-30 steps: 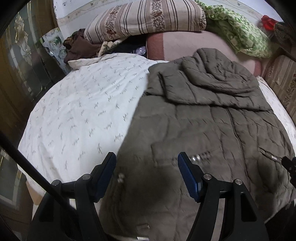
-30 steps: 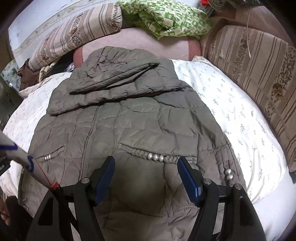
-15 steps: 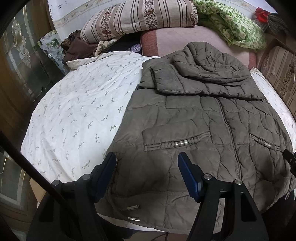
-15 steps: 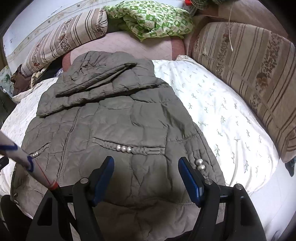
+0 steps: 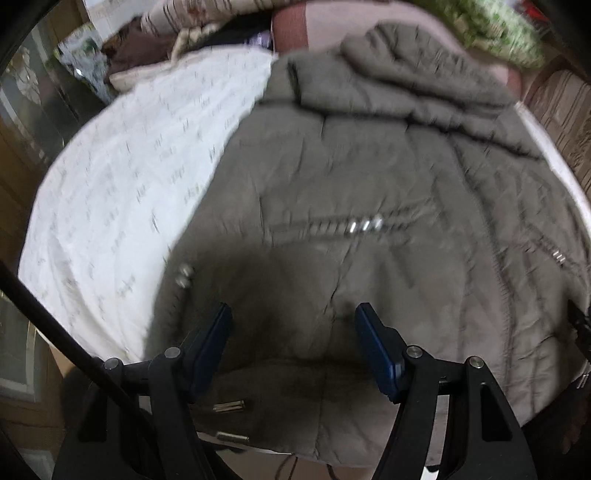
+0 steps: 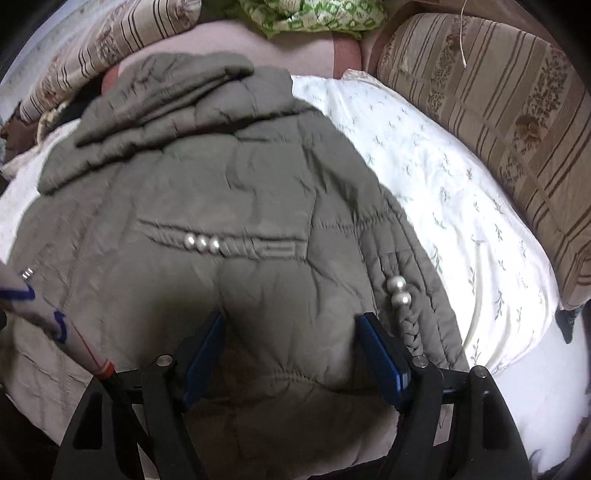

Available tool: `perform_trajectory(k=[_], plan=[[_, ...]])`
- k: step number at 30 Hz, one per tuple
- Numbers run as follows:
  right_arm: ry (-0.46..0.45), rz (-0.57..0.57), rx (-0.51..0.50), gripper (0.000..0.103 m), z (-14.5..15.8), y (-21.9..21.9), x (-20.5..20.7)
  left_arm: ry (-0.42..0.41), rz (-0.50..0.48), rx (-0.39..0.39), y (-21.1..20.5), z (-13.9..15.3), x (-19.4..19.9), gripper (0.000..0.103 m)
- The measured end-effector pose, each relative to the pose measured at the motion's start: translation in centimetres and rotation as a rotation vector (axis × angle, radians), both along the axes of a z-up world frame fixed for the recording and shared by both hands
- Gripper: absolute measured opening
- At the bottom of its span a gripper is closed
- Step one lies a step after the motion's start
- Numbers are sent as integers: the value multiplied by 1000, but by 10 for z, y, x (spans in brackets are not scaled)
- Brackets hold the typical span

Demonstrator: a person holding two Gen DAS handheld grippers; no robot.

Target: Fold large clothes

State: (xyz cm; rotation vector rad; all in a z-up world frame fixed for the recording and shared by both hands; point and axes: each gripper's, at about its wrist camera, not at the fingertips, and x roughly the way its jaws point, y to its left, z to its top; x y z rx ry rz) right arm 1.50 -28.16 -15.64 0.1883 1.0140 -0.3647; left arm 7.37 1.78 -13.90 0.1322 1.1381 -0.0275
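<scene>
A large olive-brown quilted hooded jacket (image 5: 369, 177) lies flat, front up, on a white bedsheet (image 5: 129, 177), hood toward the pillows. It fills the right wrist view (image 6: 229, 192) too, with pearl beads on the pocket trim (image 6: 201, 243). My left gripper (image 5: 293, 332) is open, just above the jacket's lower left hem. My right gripper (image 6: 290, 336) is open, just above the lower right hem, with fabric bulging between its fingers. Neither grips the cloth.
Striped pillows (image 6: 103, 40), a green patterned quilt (image 6: 314, 14) and a pink bolster (image 6: 221, 40) line the head of the bed. A striped cushion (image 6: 509, 122) stands along the right side. The left bed edge drops toward a dark cabinet (image 5: 29, 122).
Both grippers have moved down and forward, closer to the jacket's bottom hem, after pulling back half a second ago. Jaws stay open. The jacket has not moved.
</scene>
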Motion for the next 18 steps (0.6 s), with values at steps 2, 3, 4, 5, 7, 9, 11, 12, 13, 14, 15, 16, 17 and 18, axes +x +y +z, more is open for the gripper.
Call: perform_trajectory(k=[2,3,4,5,7,9,11,12,13,14,15,16,17,18], plan=[[4,8,-20,83,-3,3,0,20,11,12,3,-11,2,68],[8,12,-29,84,-4,4,1,17,12,13,4,-12,1,68],[12,14,-42,85,-5,5,2,15,9,14,4,-12,1,68],[13,13,-47,85,-5,6,2,15,8,14,4,-11,0,68],[13,12,-46,85,-5,6,3,12,8,9,5,-9,-1,68],[5,12,-30,85,-3,4,2,5,12,-1,9,-3,-3,68],[-13,12,-6,85,2,1,0,-14,19,-8,14,5,-5,68],[-27,9,9,85,6,-1,-3,-23,23,-13,18,9,-6,68],[-42,9,22,85,10,-4,-4,-34,28,-22,24,14,-6,68],[-59,12,34,85,15,-8,-6,-46,39,-34,33,20,-5,68],[-73,16,42,85,19,-11,-8,-54,51,-42,40,24,-2,68],[-94,22,51,85,26,-17,-11,-62,67,-56,51,28,1,68],[-107,24,55,85,30,-22,-13,-64,85,-78,63,31,6,68],[-124,24,61,85,36,-30,-16,-59,98,-94,73,32,10,68]])
